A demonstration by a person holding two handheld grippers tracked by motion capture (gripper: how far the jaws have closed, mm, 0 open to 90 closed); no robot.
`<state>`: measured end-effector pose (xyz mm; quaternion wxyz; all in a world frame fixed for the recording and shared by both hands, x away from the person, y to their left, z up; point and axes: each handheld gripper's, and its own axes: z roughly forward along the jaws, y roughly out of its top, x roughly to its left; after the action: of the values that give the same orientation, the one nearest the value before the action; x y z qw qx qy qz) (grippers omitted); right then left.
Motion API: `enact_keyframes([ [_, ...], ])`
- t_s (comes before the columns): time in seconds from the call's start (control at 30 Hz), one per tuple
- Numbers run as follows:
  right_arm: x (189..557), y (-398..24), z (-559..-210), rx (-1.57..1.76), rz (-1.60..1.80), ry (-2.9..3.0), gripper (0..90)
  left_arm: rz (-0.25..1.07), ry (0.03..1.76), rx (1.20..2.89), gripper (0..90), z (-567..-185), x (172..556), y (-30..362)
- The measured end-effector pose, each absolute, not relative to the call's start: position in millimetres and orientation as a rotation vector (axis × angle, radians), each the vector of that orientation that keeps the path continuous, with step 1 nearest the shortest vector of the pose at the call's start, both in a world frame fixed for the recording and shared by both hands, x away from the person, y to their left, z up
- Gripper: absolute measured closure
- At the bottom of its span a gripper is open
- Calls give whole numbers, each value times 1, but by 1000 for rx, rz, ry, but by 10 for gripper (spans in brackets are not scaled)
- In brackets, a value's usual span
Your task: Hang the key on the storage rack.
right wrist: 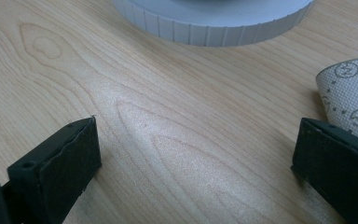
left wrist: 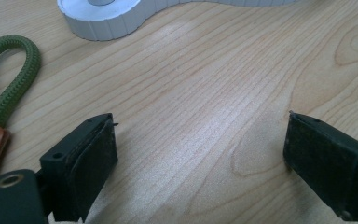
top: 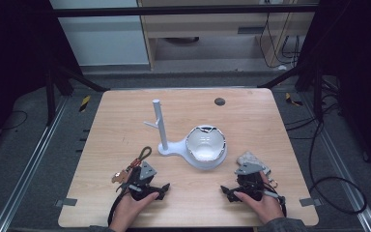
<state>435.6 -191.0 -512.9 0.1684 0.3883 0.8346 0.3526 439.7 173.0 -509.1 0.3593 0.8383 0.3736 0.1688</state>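
A white stand with an upright post and side peg rises from a curved base at mid table; the base also carries a white bowl with a chipped-looking rim. A key strap with a green rope loop and brown leather tab lies by my left gripper, which rests open on the table. In the left gripper view the rope loop lies left of the open left gripper. My right gripper is open too, beside a grey patterned cloth. Bare wood lies between the right gripper's jaws.
A dark round spot sits near the table's far edge. The ribbed base wall is just ahead of the left jaws, and the base wall also stands ahead of the right jaws. The patterned cloth touches the right jaw's outer side.
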Motion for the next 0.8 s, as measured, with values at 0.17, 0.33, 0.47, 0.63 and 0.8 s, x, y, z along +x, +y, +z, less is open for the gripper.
enact_keyframes([
  [0.17,436,-191,-513,1105,1003,2373,8,431,959,2170,67,-509,440,172],
  [0.33,436,-191,-513,1107,1004,2373,8,421,946,2178,51,-507,440,174],
  [0.47,436,-191,-513,1107,1004,2373,8,458,968,2154,68,-495,440,185],
  [0.63,436,-191,-513,1108,1004,2373,8,517,1012,2202,72,-476,446,209],
  [0.8,435,-191,-513,1107,1006,2371,8,541,1081,2193,101,-459,463,233],
])
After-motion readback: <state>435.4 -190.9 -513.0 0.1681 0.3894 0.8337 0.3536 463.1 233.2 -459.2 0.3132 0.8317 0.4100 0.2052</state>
